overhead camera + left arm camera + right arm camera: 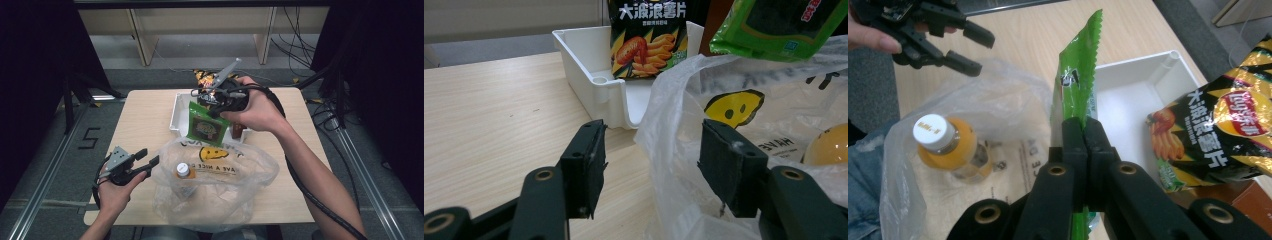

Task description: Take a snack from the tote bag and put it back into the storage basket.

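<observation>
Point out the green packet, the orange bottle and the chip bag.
green packet point(1078, 75), right gripper view, on its upper edge above the gripper
orange bottle point(940, 142), right gripper view, on its shoulder below the white cap
chip bag point(647, 40), left gripper view, on its printed front

Your right claw point(212, 111) is clamped on the top edge of a green snack packet point(205, 126), which hangs above the rim of the clear plastic bag point(215, 192) lying on the table point(145, 125). Inside the bag a small orange bottle point(184, 173) with a white cap lies near the yellow smiley print. Behind the packet sits a white tray point(178, 112), with a dark chip bag point(204, 78) at its far end. Your left claw point(148, 161) hovers just left of the bag, jaws apart, gripping nothing.
</observation>
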Action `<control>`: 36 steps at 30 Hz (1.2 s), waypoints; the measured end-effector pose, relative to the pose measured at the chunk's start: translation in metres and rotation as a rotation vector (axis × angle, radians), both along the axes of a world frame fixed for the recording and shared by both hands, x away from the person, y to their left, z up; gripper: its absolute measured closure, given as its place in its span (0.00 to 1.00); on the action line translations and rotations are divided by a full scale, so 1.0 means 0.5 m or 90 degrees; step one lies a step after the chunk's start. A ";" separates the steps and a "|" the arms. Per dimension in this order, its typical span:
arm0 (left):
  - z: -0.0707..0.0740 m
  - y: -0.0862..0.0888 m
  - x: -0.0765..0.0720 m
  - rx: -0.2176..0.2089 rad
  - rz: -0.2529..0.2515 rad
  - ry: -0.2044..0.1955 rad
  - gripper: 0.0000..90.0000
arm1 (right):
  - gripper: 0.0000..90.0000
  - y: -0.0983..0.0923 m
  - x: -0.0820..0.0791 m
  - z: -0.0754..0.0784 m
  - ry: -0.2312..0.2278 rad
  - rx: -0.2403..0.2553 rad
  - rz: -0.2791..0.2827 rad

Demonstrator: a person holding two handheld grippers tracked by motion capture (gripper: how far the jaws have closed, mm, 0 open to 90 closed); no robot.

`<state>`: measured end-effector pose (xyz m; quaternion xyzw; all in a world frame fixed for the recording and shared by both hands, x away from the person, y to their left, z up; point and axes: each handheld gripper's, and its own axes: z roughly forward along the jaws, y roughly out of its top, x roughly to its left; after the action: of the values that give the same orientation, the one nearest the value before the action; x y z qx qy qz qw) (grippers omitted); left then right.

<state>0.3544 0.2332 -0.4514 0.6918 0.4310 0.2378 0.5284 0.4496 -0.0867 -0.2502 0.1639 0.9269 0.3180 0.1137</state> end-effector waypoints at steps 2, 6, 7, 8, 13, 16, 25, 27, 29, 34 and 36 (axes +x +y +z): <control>0.000 0.000 0.000 -0.001 0.000 0.000 0.49 | 1.00 0.000 0.006 0.004 -0.005 0.002 0.001; 0.000 0.000 0.000 -0.001 0.000 0.000 0.49 | 1.00 0.004 0.019 0.008 -0.027 0.001 0.008; 0.000 0.000 0.000 0.000 0.002 0.000 0.49 | 1.00 0.004 0.022 0.009 -0.031 -0.002 0.006; 0.000 0.001 0.000 0.000 0.000 0.000 0.49 | 1.00 0.005 0.024 0.008 -0.027 0.000 0.005; -0.001 0.003 0.001 0.001 -0.001 -0.001 0.49 | 1.00 0.007 0.041 0.006 -0.037 -0.007 -0.001; 0.000 0.003 0.000 0.003 0.001 -0.001 0.49 | 1.00 0.006 0.050 0.002 -0.041 -0.008 -0.008; -0.005 0.009 -0.001 -0.001 0.007 0.005 0.49 | 1.00 0.004 0.073 -0.003 -0.040 0.000 -0.024; -0.007 0.011 -0.001 -0.008 0.009 0.006 0.49 | 1.00 0.006 0.084 -0.004 -0.040 0.005 -0.018; -0.006 0.014 -0.001 -0.007 0.011 0.006 0.49 | 1.00 0.009 0.092 -0.005 -0.034 0.008 -0.030; -0.005 0.012 -0.002 -0.001 0.011 0.005 0.49 | 1.00 0.016 0.118 -0.010 -0.029 0.011 -0.043; -0.005 0.011 -0.002 -0.003 0.011 0.006 0.49 | 1.00 0.016 0.125 -0.012 -0.027 0.020 -0.049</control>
<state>0.3536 0.2386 -0.4541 0.6880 0.4399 0.2380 0.5259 0.5121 -0.0788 -0.2563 0.1945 0.9122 0.3310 0.1430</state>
